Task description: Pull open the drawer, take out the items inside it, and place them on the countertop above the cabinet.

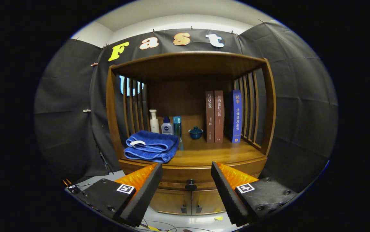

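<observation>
Here the gripper [186,180] had its jaws spread, the closed drawer's knob [190,185] between them at lower centre

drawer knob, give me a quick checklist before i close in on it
1. Gripper open wide enough for the knob: ok.
2. Drawer knob sits between the fingers, centred: ok.
3. Fingers touching the knob: not ok, still apart from it.
4. Drawer shut: ok, nothing pulled yet.
5. Countertop has bare room between the blue towel and the books: ok.
6. Items inside the drawer: cannot tell.
</observation>
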Tool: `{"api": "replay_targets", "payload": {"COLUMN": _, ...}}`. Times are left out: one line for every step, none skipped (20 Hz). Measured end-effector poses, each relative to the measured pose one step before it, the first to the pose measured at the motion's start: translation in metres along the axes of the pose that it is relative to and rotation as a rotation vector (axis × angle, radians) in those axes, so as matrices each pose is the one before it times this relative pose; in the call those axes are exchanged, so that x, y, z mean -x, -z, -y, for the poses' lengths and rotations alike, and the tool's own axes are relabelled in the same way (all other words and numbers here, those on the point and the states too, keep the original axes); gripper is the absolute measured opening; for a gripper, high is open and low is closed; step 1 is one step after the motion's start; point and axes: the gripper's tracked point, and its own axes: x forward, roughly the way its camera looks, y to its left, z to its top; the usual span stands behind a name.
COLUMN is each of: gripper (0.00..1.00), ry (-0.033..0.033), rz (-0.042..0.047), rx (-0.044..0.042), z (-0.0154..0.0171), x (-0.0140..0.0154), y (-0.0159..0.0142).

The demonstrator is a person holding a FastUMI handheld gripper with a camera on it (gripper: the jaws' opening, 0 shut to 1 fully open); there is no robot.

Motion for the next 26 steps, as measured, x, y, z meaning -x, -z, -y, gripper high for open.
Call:
{"api": "replay_targets", "payload": {"gripper": 0.99, "ry": 0.00219, "rz": -0.02102, "rx": -0.00140, "z": 0.00002, "x": -0.01316, "y": 0.01285}}
{"api": "replay_targets", "payload": {"gripper": 0.99, "ry": 0.00349, "rz": -0.01802, "rx": 0.00030, "z": 0.00179, "x": -0.01118, "y": 0.01073}}
{"api": "replay_targets", "payload": {"gripper": 0.99, "ry": 0.00572, "rz": -0.01875, "rx": 0.00163, "z": 0.00115, "x": -0.01040, "y": 0.00960}}
{"api": "replay_targets", "payload": {"gripper": 0.99, "ry": 0.00123, "rz": -0.01159, "rx": -0.00096, "z": 0.00064, "x": -0.01004, "y": 0.00837}}
{"api": "replay_targets", "payload": {"gripper": 0.99, "ry": 0.00550, "rz": -0.00784, "rx": -0.00114, "z": 0.00155, "x": -0.01007, "y": 0.00725}}
{"api": "replay_targets", "payload": {"gripper": 0.99, "ry": 0.00483, "rz": -0.00880, "rx": 0.00084, "z": 0.00287, "x": -0.00850, "y": 0.00757}}
{"api": "replay_targets", "payload": {"gripper": 0.99, "ry": 0.00063, "rz": -0.01593, "rx": 0.00202, "z": 0.00170, "x": -0.00947, "y": 0.00970}}
{"api": "replay_targets", "payload": {"gripper": 0.99, "ry": -0.00070, "rz": -0.02237, "rx": 0.00143, "z": 0.00255, "x": -0.00927, "y": 0.01235}}
{"api": "replay_targets", "payload": {"gripper": 0.99, "ry": 0.00376, "rz": -0.02328, "rx": 0.00105, "z": 0.00331, "x": -0.00900, "y": 0.01079}}
{"api": "replay_targets", "payload": {"gripper": 0.99, "ry": -0.00262, "rz": -0.02331, "rx": -0.00326, "z": 0.00265, "x": -0.00770, "y": 0.00972}}
{"api": "replay_targets", "payload": {"gripper": 0.99, "ry": 0.00404, "rz": -0.02477, "rx": -0.00329, "z": 0.00314, "x": -0.00937, "y": 0.01033}}
{"api": "replay_targets", "payload": {"gripper": 0.95, "ry": 0.00350, "rz": -0.02150, "rx": -0.00643, "z": 0.00332, "x": -0.00898, "y": 0.00683}}
{"api": "replay_targets", "payload": {"gripper": 0.93, "ry": -0.00094, "rz": -0.01746, "rx": -0.00567, "z": 0.00123, "x": -0.00657, "y": 0.00669}}
{"api": "replay_targets", "payload": {"gripper": 0.89, "ry": 0.00303, "rz": -0.01271, "rx": 0.00295, "z": 0.00260, "x": -0.00760, "y": 0.00563}}
{"api": "replay_targets", "payload": {"gripper": 0.87, "ry": 0.00373, "rz": -0.01686, "rx": 0.00814, "z": 0.00174, "x": -0.00481, "y": 0.00488}}
{"api": "replay_targets", "payload": {"gripper": 0.85, "ry": 0.00162, "rz": -0.01396, "rx": 0.00315, "z": 0.00111, "x": -0.00349, "y": 0.00459}}
{"api": "replay_targets", "payload": {"gripper": 0.84, "ry": -0.02006, "rz": -0.01162, "rx": -0.00952, "z": -0.00404, "x": -0.00223, "y": 0.00153}}
{"api": "replay_targets", "payload": {"gripper": 0.77, "ry": -0.01514, "rz": -0.00465, "rx": -0.00436, "z": -0.00424, "x": -0.00698, "y": 0.00138}}
{"api": "replay_targets", "payload": {"gripper": 0.69, "ry": 0.00116, "rz": -0.00698, "rx": 0.01280, "z": -0.00474, "x": 0.00085, "y": 0.00244}}
{"api": "replay_targets", "payload": {"gripper": 0.60, "ry": 0.01917, "rz": -0.00310, "rx": 0.02899, "z": 0.00237, "x": -0.00102, "y": 0.00002}}
{"api": "replay_targets", "payload": {"gripper": 0.51, "ry": 0.02077, "rz": -0.00797, "rx": 0.03008, "z": 0.00077, "x": -0.00238, "y": 0.00192}}
{"api": "replay_targets", "payload": {"gripper": 0.51, "ry": 0.01755, "rz": 0.00243, "rx": 0.00984, "z": 0.00034, "x": 0.00127, "y": -0.00143}}
{"api": "replay_targets", "payload": {"gripper": 0.46, "ry": 0.00181, "rz": 0.00037, "rx": -0.01068, "z": -0.00042, "x": 0.00290, "y": -0.00273}}
{"api": "replay_targets", "payload": {"gripper": 0.41, "ry": -0.00204, "rz": 0.00195, "rx": -0.02097, "z": 0.00032, "x": -0.00292, "y": 0.00265}}
{"api": "replay_targets", "payload": {"gripper": 0.41, "ry": -0.00063, "rz": -0.00351, "rx": -0.00406, "z": -0.00204, "x": -0.00873, "y": 0.00306}}
{"api": "replay_targets", "payload": {"gripper": 0.31, "ry": 0.00232, "rz": -0.00478, "rx": 0.01261, "z": 0.00260, "x": 0.00856, "y": -0.00251}}
